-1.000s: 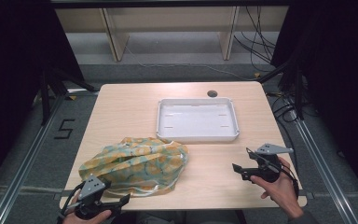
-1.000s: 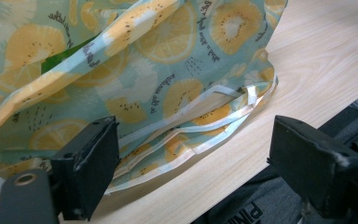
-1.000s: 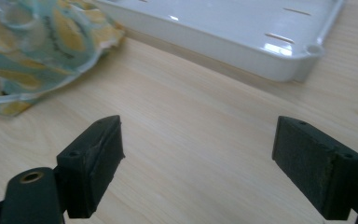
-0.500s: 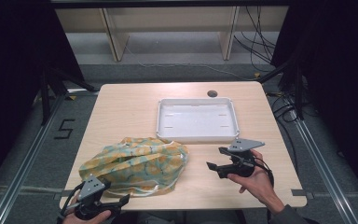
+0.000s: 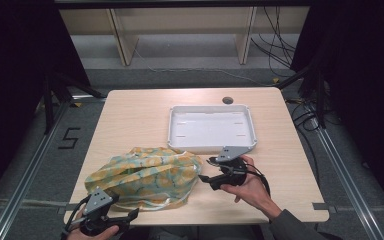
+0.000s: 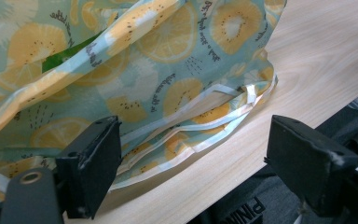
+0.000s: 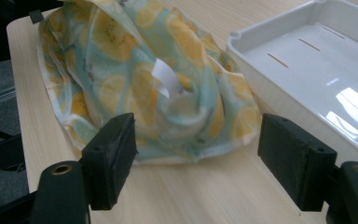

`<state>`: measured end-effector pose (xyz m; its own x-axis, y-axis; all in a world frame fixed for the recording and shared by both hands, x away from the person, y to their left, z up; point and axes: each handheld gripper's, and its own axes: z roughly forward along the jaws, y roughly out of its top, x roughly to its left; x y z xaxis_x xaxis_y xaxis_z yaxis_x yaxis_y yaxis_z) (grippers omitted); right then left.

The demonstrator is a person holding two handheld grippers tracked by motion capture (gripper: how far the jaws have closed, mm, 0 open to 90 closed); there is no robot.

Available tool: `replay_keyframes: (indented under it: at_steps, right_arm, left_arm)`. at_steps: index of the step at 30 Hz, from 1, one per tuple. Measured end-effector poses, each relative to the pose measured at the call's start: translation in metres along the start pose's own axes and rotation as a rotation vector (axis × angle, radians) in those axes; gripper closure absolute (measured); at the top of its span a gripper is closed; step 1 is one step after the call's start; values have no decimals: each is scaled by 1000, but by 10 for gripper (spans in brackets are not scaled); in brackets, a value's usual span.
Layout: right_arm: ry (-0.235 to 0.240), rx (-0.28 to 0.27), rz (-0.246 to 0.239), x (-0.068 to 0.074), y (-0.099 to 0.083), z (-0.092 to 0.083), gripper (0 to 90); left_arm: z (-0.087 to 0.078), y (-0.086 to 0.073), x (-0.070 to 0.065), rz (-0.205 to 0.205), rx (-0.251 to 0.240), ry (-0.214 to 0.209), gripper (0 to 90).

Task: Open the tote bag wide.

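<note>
Bag [image 5: 145, 177] of lemon-print cloth lies slumped on the near left part of the bench [image 5: 130, 115], its trimmed edge close to the front rim. Just behind and to the right of it sits a white tray [image 5: 252, 131], near the bag but not on it.

Right tool [image 5: 206, 170] is held low over the bench just beside the bag's right end, pointing at it. Its jaws have just been closing a little, yet they stand wide apart with nothing between them; in the right gripper view the bag [image 7: 135, 79] lies ahead of the jaws, untouched, with the tray [image 7: 261, 88] to its right.

Left tool [image 5: 130, 216] rests at the bench's front edge by the bag's near corner. Its jaws are released too; in the left gripper view the bag's pale trim [image 6: 200, 126] lies just beyond them, not pinched.
</note>
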<state>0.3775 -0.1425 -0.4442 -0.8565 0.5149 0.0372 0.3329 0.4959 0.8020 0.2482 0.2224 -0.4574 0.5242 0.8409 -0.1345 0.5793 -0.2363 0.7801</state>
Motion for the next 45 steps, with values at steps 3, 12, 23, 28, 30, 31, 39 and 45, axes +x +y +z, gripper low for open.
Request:
replay_keyframes:
  at_steps: [3, 12, 23, 28, 30, 31, 39, 45]
  right_arm:
    - [25, 11, -14, 2, 7, 14, 290]
    - [51, 32, -40, 3, 18, 39, 351]
    - [64, 82, -115, 0, 19, 46, 815]
    - [77, 108, -135, 0, 19, 39, 878]
    - [71, 107, -131, -2, 18, 30, 881]
    - [72, 102, -137, -3, 17, 26, 882]
    - [32, 111, -83, -21, 4, -7, 882]
    - [0, 108, -62, -27, -7, -27, 882]
  left_arm:
    - [-2, 1, 2, 43, 32, -4, 177]
    - [-2, 0, 2, 22, 14, -13, 176]
    - [-2, 0, 1, 12, 1, -2, 176]
    - [-3, 0, 2, -11, -9, 2, 177]
    - [-3, 0, 2, -9, -10, 5, 177]
    - [-4, 0, 3, 1, -11, 5, 181]
    - [-4, 0, 3, -13, -12, 11, 181]
    - [-4, 0, 3, -12, -12, 10, 181]
